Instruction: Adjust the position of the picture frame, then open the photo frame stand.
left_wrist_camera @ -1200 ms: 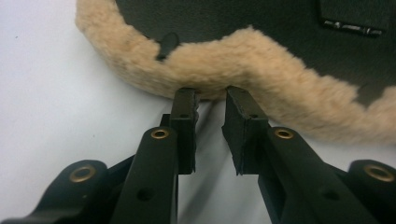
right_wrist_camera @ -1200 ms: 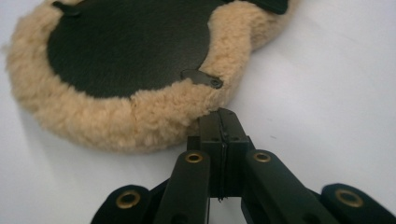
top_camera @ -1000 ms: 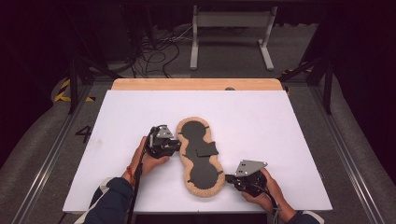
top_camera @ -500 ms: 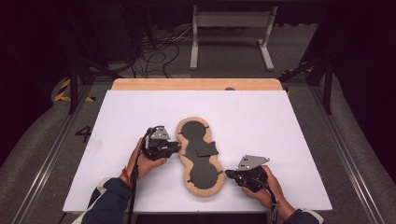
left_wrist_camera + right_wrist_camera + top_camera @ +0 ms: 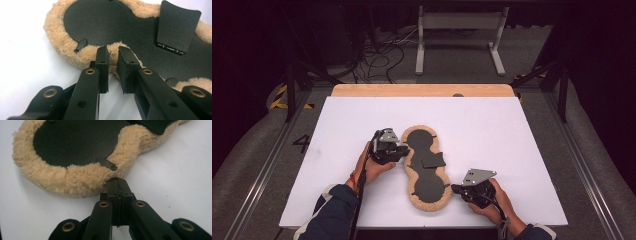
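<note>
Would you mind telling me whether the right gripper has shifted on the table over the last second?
Yes, slightly. In the high view the right gripper has edged left along the white table, up to the lower lobe of the fleece pad.

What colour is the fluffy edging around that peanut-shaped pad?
Tan, like sheepskin fleece edging, around a black centre; the right gripper view shows it best.

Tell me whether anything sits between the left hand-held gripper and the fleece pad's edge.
Nothing visible does. The left hand-held gripper is already at the fleece pad: a tuft of the tan fleece rim at the pad's waist sits between its jaws, which have just been closing. Only bare white table lies around them.
</note>
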A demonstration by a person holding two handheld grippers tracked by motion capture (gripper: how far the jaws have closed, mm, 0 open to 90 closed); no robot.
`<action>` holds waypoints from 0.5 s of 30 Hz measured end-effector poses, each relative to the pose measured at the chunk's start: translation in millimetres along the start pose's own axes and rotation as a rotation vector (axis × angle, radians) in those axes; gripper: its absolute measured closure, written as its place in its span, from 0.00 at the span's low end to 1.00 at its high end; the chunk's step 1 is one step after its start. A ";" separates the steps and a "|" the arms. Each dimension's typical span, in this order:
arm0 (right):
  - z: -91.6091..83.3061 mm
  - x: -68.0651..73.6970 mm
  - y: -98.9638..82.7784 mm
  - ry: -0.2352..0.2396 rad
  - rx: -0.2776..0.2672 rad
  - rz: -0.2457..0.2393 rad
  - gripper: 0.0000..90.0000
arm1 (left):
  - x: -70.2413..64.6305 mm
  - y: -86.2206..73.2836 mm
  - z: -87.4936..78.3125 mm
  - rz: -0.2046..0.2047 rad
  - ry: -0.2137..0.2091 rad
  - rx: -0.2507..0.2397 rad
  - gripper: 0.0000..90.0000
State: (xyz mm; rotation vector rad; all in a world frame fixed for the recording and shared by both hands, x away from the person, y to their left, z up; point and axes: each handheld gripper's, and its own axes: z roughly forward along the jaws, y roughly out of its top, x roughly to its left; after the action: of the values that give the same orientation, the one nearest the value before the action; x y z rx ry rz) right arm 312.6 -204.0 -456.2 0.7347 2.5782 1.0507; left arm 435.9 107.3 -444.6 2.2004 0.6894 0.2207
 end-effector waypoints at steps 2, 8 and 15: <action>0.4 1.2 0.6 0.000 0.001 -0.004 1.00 | 0.2 1.8 0.2 -0.001 -0.002 0.002 0.88; 2.4 6.0 3.2 0.007 0.003 -0.020 1.00 | -7.5 20.5 13.7 0.041 -0.069 0.028 0.82; 2.9 8.6 1.4 0.001 -0.011 -0.014 1.00 | -6.9 17.9 -3.5 0.030 -0.008 -0.041 0.85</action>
State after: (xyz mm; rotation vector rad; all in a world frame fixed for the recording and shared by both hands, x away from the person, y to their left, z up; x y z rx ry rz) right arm 307.0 -196.8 -457.7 0.7119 2.5730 1.0605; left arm 436.1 96.3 -428.5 2.1726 0.6427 0.2394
